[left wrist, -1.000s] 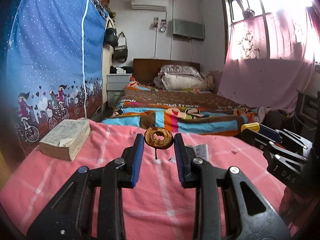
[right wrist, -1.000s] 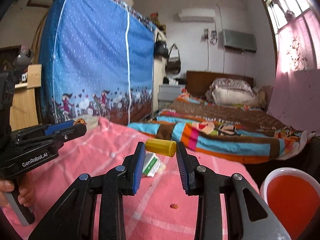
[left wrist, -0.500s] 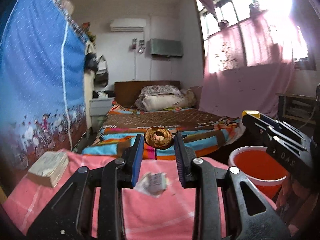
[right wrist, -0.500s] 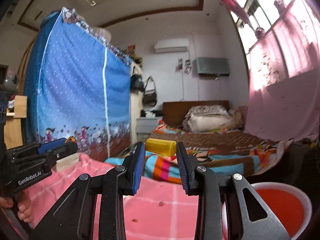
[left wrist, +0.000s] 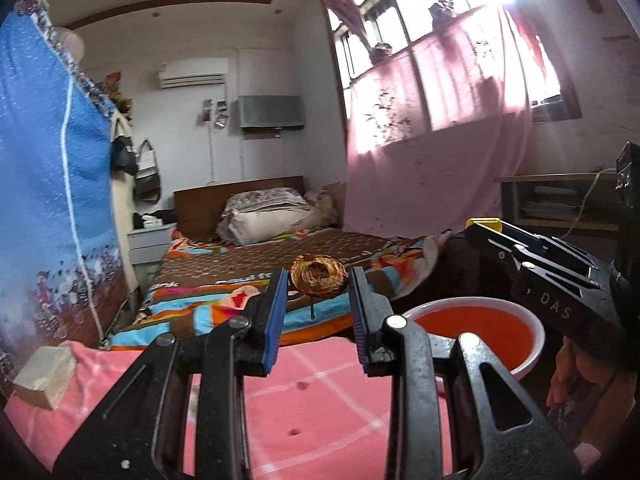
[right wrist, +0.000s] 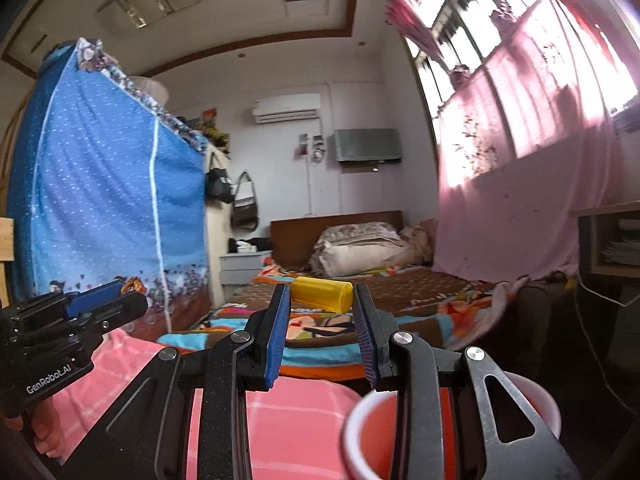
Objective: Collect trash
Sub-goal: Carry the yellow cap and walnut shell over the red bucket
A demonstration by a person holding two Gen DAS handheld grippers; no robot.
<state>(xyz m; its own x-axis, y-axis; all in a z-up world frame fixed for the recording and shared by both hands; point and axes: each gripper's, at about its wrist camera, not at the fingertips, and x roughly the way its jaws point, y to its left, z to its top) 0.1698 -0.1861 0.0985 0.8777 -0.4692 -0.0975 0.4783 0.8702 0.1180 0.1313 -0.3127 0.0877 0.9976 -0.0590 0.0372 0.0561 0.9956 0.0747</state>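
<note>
The left gripper [left wrist: 318, 286] still clamps the brown ring-shaped piece of trash [left wrist: 318, 275], and the right gripper [right wrist: 322, 300] still clamps the yellow plastic cylinder [right wrist: 322, 294]. Compared with a second ago, both have come closer to the red round plastic bin with white rim [left wrist: 472, 322], which now lies under the right gripper; the pink checked cloth [left wrist: 320, 392] looks further away.

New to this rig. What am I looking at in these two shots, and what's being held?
No robot arm: a person holds a two-finger clamp in each hand, each with a fisheye camera looking along its fingers. The left camera shows the left gripper shut on a brown ring-shaped scrap. The right camera shows the right gripper shut on a yellow cylinder. Each gripper also appears at the edge of the other's view. Below lie a pink checked cloth, with a block and crumbs on it, and a red basin.
</note>
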